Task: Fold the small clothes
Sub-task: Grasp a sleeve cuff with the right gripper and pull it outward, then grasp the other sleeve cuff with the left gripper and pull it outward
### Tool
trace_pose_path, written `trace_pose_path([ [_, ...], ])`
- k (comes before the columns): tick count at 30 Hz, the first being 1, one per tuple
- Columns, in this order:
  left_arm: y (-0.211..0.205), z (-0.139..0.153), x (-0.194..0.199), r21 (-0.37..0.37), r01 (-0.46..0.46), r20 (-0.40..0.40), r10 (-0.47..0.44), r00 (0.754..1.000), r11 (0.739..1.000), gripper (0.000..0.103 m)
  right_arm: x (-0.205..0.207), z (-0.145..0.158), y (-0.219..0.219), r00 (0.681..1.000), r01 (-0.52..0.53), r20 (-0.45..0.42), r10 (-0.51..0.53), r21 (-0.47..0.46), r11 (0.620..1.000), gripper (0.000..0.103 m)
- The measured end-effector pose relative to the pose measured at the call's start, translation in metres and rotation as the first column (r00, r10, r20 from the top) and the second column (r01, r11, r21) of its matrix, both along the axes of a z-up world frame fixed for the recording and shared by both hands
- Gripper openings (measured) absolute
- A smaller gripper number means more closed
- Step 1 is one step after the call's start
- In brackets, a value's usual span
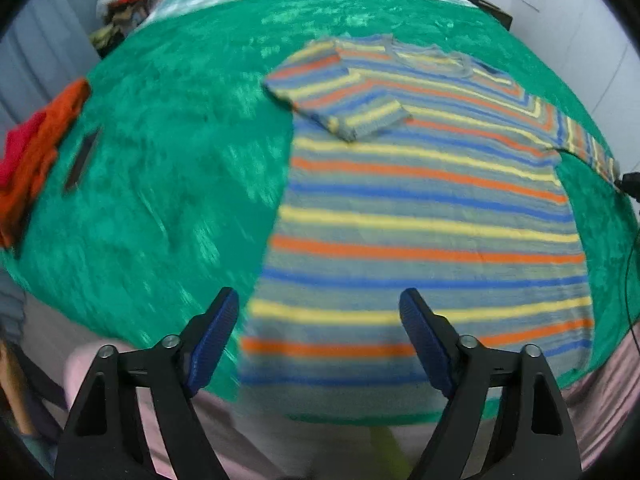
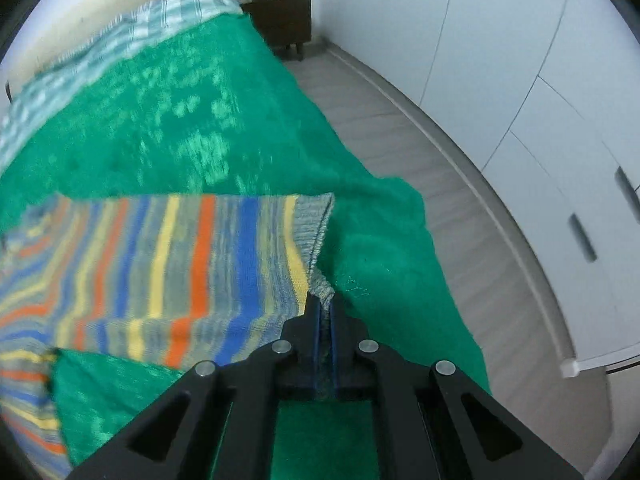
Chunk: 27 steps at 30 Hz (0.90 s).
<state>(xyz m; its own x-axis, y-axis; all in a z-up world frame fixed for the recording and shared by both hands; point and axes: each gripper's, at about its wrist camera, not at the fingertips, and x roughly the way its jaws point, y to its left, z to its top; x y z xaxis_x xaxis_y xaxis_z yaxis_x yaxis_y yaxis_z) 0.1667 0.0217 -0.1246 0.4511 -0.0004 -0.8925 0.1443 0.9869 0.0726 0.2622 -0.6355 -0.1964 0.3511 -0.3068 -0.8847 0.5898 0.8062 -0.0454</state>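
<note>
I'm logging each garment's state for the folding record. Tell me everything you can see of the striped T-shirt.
The striped T-shirt is a knit top with grey, blue, yellow and orange bands and a grey ribbed neckline. It lies spread flat on the green blanket, hem toward the left gripper, which hangs open above it. One short sleeve is already folded in over the chest; the right gripper is shut on the other sleeve's grey cuff, pulling it out sideways.

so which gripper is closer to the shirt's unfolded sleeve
Right. The right gripper is shut on the cuff of the unfolded sleeve. The left gripper hangs open above the striped shirt's hem end, away from that sleeve.
</note>
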Motion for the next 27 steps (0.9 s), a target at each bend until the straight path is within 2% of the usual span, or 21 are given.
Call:
trace_pose_path([
  [2,0.000,0.021,0.016,-0.007,0.014,0.078,-0.013,0.997,1.000,0.082,0.003,-0.002,0.003,1.000,-0.016,0.006,0.016,-0.024,1.000,0.005],
  [4,-0.006,0.043,0.038,-0.030,0.049,0.164,-0.043,0.985,0.998,0.088,0.003,0.003,0.009,0.999,-0.035,0.016,0.036,-0.031,0.999,0.027],
  [5,-0.015,0.049,0.054,-0.035,0.093,0.202,-0.085,0.976,0.995,0.092,-0.001,0.007,0.012,0.999,-0.032,0.006,0.033,-0.044,0.998,0.055],
  [6,-0.025,0.048,0.066,-0.028,0.141,0.211,-0.132,0.969,0.990,0.096,-0.008,0.015,0.016,0.999,-0.033,0.020,0.034,-0.057,0.998,0.066],
  [7,-0.039,0.041,0.081,-0.011,0.200,0.202,-0.194,0.960,0.980,0.096,-0.014,0.020,0.020,0.998,-0.037,0.042,0.039,-0.059,0.998,0.066],
  [9,-0.067,0.008,0.111,0.051,0.313,0.141,-0.317,0.938,0.949,0.094,-0.034,0.038,0.033,0.995,-0.060,0.080,0.064,-0.048,0.997,0.066],
  [10,-0.077,-0.013,0.124,0.091,0.351,0.103,-0.359,0.928,0.932,0.085,-0.045,0.047,0.040,0.992,-0.072,0.106,0.075,-0.029,0.997,0.066],
  [11,-0.087,-0.041,0.139,0.136,0.377,0.044,-0.386,0.922,0.916,0.081,-0.058,0.055,0.047,0.987,-0.083,0.137,0.083,-0.003,0.997,0.066],
  [13,-0.092,-0.078,0.160,0.161,0.388,-0.059,-0.383,0.922,0.908,0.077,-0.086,0.065,0.067,0.977,-0.124,0.182,0.113,0.047,0.991,0.066],
  [14,-0.087,-0.092,0.170,0.135,0.373,-0.078,-0.366,0.927,0.918,0.077,-0.095,0.067,0.077,0.973,-0.140,0.195,0.126,0.058,0.988,0.066],
  [15,-0.081,-0.094,0.177,0.079,0.346,-0.066,-0.341,0.938,0.935,0.073,-0.106,0.070,0.087,0.968,-0.157,0.209,0.141,0.067,0.985,0.066],
  [17,-0.065,-0.086,0.190,-0.019,0.265,-0.057,-0.266,0.962,0.964,0.013,-0.133,0.074,0.110,0.956,-0.196,0.236,0.173,0.076,0.978,0.066],
  [18,-0.053,-0.077,0.197,-0.067,0.222,-0.062,-0.226,0.972,0.973,0.003,-0.141,0.074,0.119,0.951,-0.215,0.244,0.191,0.077,0.974,0.066],
  [19,-0.037,-0.062,0.203,-0.120,0.184,-0.018,-0.188,0.982,0.975,0.003,-0.148,0.073,0.130,0.946,-0.231,0.249,0.206,0.076,0.970,0.066],
  [21,-0.003,-0.038,0.214,-0.153,0.090,0.053,-0.083,0.995,0.984,0.003,-0.161,0.071,0.147,0.943,-0.242,0.254,0.216,0.073,0.968,0.066],
  [22,0.028,-0.025,0.223,-0.192,0.005,0.078,0.011,0.997,0.981,0.003,-0.165,0.070,0.155,0.942,-0.236,0.261,0.209,0.074,0.969,0.066],
  [24,0.078,-0.016,0.240,-0.204,-0.148,0.095,0.170,0.981,0.968,0.003,-0.171,0.067,0.164,0.941,-0.230,0.274,0.199,0.088,0.969,0.066],
  [27,0.141,-0.027,0.265,-0.131,-0.339,0.080,0.351,0.933,0.931,0.003,-0.172,0.061,0.172,0.941,-0.222,0.282,0.187,0.095,0.971,0.066],
])
